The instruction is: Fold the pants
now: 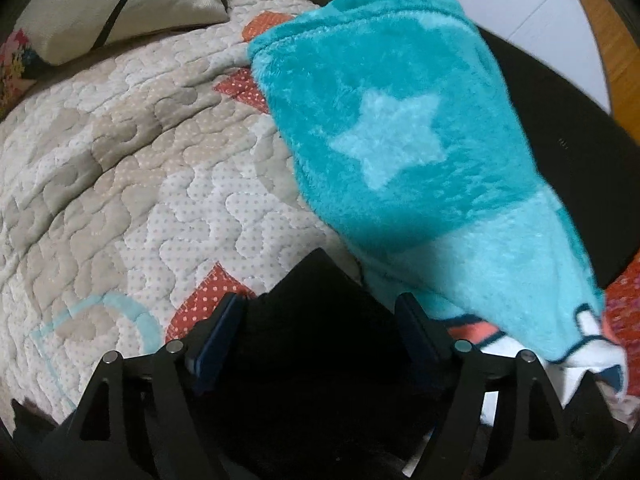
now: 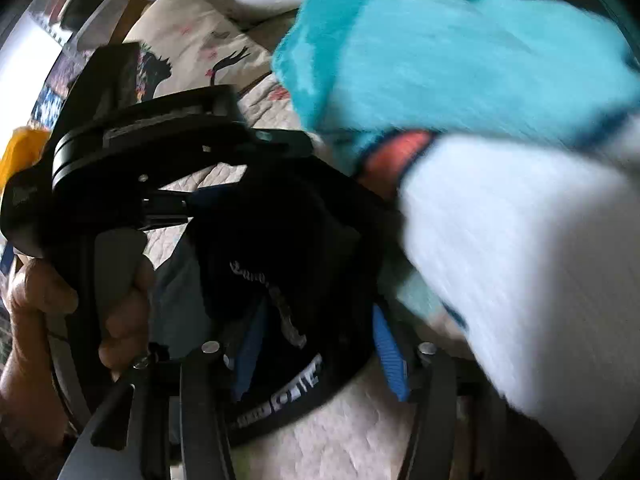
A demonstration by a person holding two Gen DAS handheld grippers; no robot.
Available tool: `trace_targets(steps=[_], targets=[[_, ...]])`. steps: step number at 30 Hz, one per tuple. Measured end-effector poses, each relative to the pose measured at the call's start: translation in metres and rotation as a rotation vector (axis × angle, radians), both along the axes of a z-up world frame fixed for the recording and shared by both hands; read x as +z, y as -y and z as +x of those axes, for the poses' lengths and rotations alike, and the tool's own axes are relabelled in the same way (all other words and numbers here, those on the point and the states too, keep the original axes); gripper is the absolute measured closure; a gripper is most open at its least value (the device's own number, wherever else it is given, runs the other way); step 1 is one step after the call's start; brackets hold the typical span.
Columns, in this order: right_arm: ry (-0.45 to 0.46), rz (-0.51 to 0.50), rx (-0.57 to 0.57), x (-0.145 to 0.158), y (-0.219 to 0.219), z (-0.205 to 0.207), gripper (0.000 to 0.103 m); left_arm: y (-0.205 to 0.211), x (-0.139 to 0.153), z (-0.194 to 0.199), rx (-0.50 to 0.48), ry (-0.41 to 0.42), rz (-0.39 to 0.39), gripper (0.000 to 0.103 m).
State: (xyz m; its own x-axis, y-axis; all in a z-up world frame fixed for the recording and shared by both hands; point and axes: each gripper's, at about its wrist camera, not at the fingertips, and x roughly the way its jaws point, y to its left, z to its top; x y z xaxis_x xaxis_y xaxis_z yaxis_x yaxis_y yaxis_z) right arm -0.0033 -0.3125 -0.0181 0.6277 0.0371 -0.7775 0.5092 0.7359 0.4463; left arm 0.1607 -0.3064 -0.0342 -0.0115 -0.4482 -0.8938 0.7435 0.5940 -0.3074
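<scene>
- Pants (image 1: 320, 320), black, are sitting bunched between the fingers of the left gripper (image 1: 320, 308), low over the quilted bedspread (image 1: 140, 168); the blue pads (image 1: 220, 332) are standing on either side of the dark cloth, and the jaws are looking clamped on it.
- In the right wrist view the same black garment (image 2: 280, 280), with a lettered waistband (image 2: 288, 396), is lying across the right gripper (image 2: 316, 344); its blue pads (image 2: 388, 356) are flanking the cloth, though whether they are truly pinching it I cannot tell, the picture being blurred.
- A hand (image 2: 48, 320) is gripping the handle of the left gripper, seen at the left of that view.
- A teal fleece blanket (image 1: 400, 120) with a pale star is draping just beside the pants, on the right of the bedspread, and a printed cushion (image 1: 120, 4) is resting near the far edge.
- By my judgement the fold is at an early stage: the pants are being gathered and lifted, not yet laid flat.
- The next move is calling for the two grippers to draw apart, stretch the waistband out, and set the pants on the bare quilt, away from the fleece so the two do not tangle.
</scene>
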Motion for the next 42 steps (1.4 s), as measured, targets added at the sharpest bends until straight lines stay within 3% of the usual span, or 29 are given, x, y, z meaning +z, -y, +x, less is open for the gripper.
trace_targets(steps=[1,2,5,8,16,26,31,37,42], targets=[[-0.007,-0.009,0.01,0.0,0.0,0.004,0.044,0.005,0.0,-0.006,-0.033,0.044,0.041,0.036],[-0.009,-0.013,0.016,0.0,0.001,0.007,0.046,0.009,0.002,-0.014,-0.065,0.094,0.069,0.055],[-0.012,0.005,0.034,0.0,0.004,0.009,0.067,0.006,0.011,-0.022,-0.09,0.152,0.074,0.073],[0.008,-0.003,0.056,0.007,0.001,0.01,0.074,-0.008,0.022,-0.019,-0.061,0.139,0.031,0.079],[0.118,-0.09,0.169,0.044,-0.029,0.014,0.079,-0.043,0.065,-0.015,-0.011,0.147,-0.057,0.081],[0.235,-0.129,0.39,0.085,-0.09,0.021,0.08,-0.149,0.109,-0.003,0.153,0.126,-0.195,0.081],[0.231,-0.143,0.52,0.089,-0.129,0.036,0.08,-0.208,0.107,0.006,0.256,0.103,-0.232,0.081],[0.197,-0.216,0.683,0.074,-0.191,0.059,0.08,-0.278,0.083,0.019,0.411,0.028,-0.298,0.081],[0.161,-0.244,0.748,0.06,-0.225,0.074,0.08,-0.326,0.065,0.027,0.511,-0.009,-0.367,0.085]])
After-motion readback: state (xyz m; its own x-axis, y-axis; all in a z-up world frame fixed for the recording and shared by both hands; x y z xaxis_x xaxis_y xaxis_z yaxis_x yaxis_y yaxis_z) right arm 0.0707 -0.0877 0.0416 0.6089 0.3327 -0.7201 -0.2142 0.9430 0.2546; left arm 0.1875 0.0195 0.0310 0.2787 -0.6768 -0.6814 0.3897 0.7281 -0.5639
